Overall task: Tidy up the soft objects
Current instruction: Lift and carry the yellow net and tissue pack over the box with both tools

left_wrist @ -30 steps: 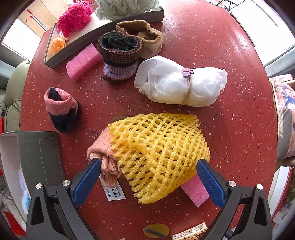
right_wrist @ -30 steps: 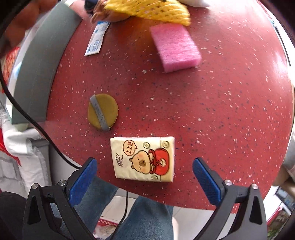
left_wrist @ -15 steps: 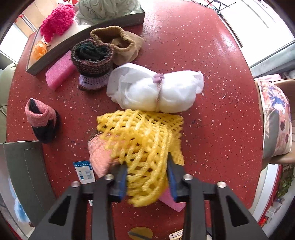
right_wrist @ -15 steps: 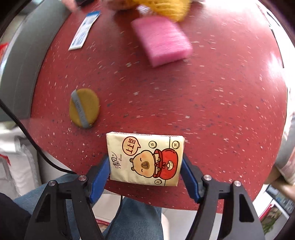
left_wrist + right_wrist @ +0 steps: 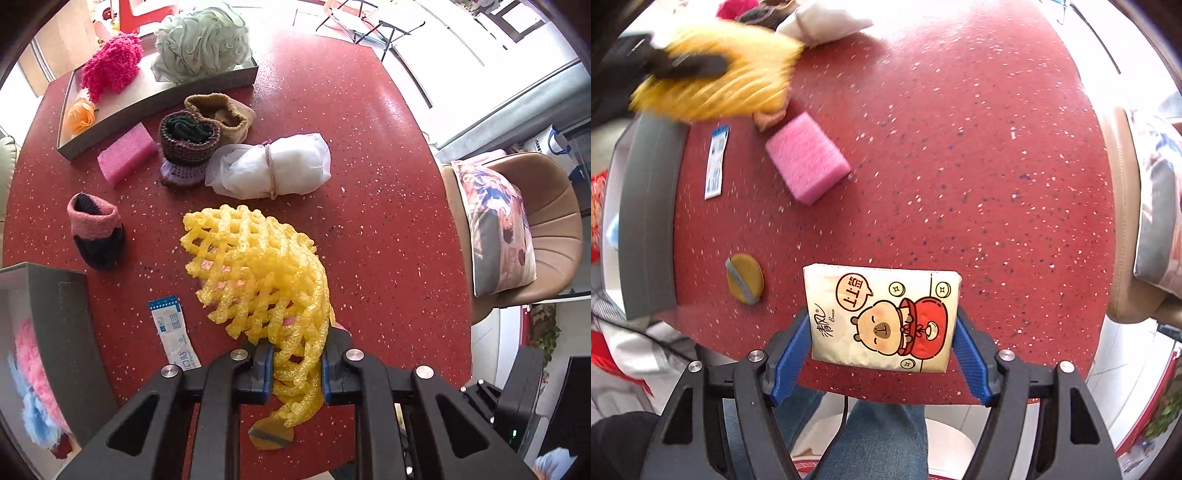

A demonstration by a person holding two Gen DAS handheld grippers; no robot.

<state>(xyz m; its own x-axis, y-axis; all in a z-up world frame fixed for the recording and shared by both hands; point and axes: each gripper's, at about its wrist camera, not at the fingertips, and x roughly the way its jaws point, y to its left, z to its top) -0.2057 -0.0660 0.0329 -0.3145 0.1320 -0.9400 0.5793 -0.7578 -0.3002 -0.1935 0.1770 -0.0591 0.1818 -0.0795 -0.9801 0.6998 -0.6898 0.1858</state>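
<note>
Near the table's (image 5: 960, 166) front edge, the right gripper (image 5: 882, 354) is squeezing the tissue pack (image 5: 882, 317). Farther in, the left gripper (image 5: 295, 373) is pinching the yellow net (image 5: 258, 273) tight, with bare red table lying open to its right.

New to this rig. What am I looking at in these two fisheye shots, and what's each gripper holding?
No robot arm here: a person holds a two-finger gripper in each hand, each with a camera looking along its fingers. In the left wrist view, the left gripper is shut on a yellow foam net over a red table with knitted pouches, a white bundle and a pink sponge. In the right wrist view, the right gripper clamps a tissue pack at the table's edge.
</note>
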